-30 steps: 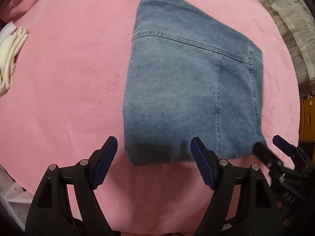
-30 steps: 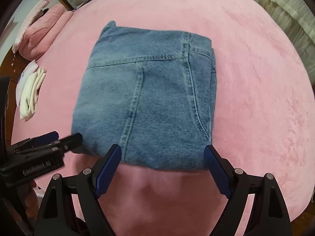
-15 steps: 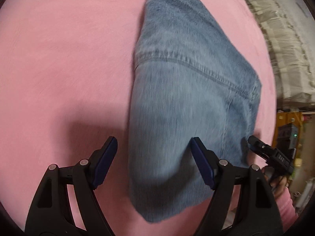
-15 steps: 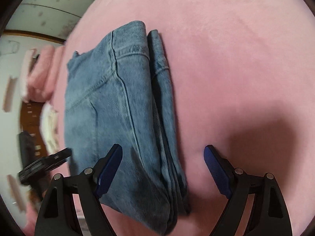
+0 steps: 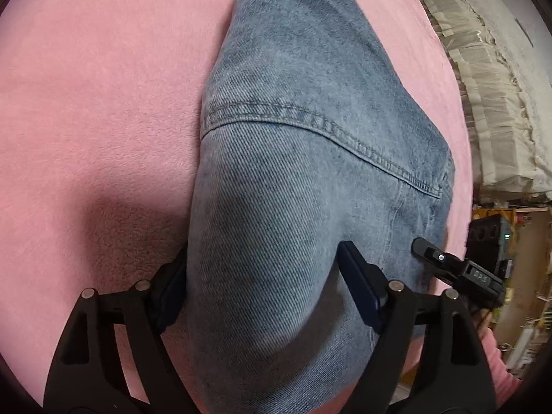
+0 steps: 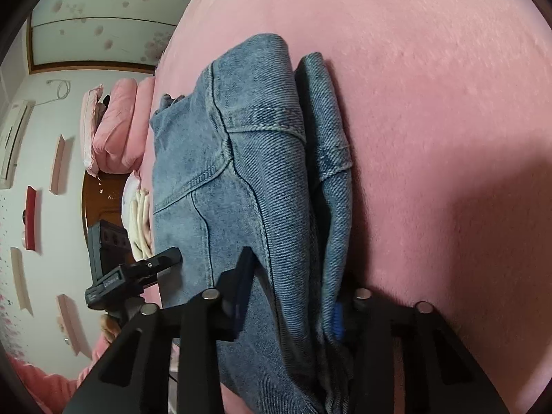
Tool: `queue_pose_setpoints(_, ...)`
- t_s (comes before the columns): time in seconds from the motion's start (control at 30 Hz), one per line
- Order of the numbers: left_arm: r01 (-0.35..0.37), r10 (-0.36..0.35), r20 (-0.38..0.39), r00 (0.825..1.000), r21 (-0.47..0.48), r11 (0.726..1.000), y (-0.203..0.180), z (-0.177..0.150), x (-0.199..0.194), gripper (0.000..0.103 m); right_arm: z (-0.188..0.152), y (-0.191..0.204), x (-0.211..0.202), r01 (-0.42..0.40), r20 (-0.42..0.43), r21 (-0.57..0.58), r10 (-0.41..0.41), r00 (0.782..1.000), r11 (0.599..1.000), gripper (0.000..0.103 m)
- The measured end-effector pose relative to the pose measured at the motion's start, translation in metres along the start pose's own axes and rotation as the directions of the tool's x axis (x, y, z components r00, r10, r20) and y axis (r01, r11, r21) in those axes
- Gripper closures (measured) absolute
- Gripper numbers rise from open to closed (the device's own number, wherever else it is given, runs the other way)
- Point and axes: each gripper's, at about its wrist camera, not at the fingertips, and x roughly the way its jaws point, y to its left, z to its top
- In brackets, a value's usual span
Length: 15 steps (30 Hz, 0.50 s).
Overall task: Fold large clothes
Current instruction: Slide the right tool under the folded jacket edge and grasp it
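a: what's the surface like?

b: a bed covered in a plush pink blanket (image 5: 103, 86), soft nap, with dark shadows on it near both tools. the folded jeans (image 5: 293, 172) lie on it, blue denim stacked in several layers, seams and stitching showing on top.

a: and the room around it?

b: in the right wrist view, on the left, there's a pale wall with small flat blocks fixed to it (image 6: 30, 217), a panel with a blossom print (image 6: 103, 10) higher up, folded pink bedding (image 6: 117, 131) at the far end of the bed, and some cream cloth (image 6: 139, 220) beside the jeans. in the left wrist view, a pale frilled fabric (image 5: 490, 96) hangs to the right of the bed, with cluttered shelves below it.

a: how do the tools stand?

b: the left hand-held gripper (image 5: 262, 286) stands wide, astride the near left edge of the jeans; the denim bulges between its fingers, and i cannot tell if the pads press on it. the right hand-held gripper (image 6: 293, 296) has just been closing and now stands narrow, its pads pinching the layered near right edge of the jeans.

a: do they see each other?

b: yes, each shows at the side of the other's view, near the denim's edge.
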Motion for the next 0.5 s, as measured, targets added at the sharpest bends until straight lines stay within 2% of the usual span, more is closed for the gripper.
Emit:
queue_pose_setpoints(0.2, -0.103, 0.101, 0.081, 0.992, 0.022, 0.994, -0.023, -0.013, -0.015, 0.046, -0.012, 0.017, -0.012, -0.01, 0.042, -0.019, 0.01, 0.999, 1.0, 0.085)
queue_pose_setpoints(0.37, -0.212, 0.194, 0.191, 0.962, 0.081, 0.974, -0.055, -0.037, -0.035, 0.057, -0.025, 0.034, -0.024, 0.016, 0.075, -0.019, -0.014, 0.997, 1.0, 0.085)
queue_pose_setpoints(0.43, -0.232, 0.206, 0.239, 0.949, 0.086, 0.969, -0.065, -0.051, -0.043, 0.059, -0.032, 0.043, -0.028, 0.018, 0.088, -0.03, -0.015, 0.996, 0.999, 0.086)
queue_pose_setpoints(0.5, -0.228, 0.202, 0.267, 0.942, 0.072, 0.971, -0.068, -0.065, -0.05, 0.061, -0.041, 0.052, -0.033, 0.033, 0.109, -0.066, -0.026, 0.994, 0.997, 0.087)
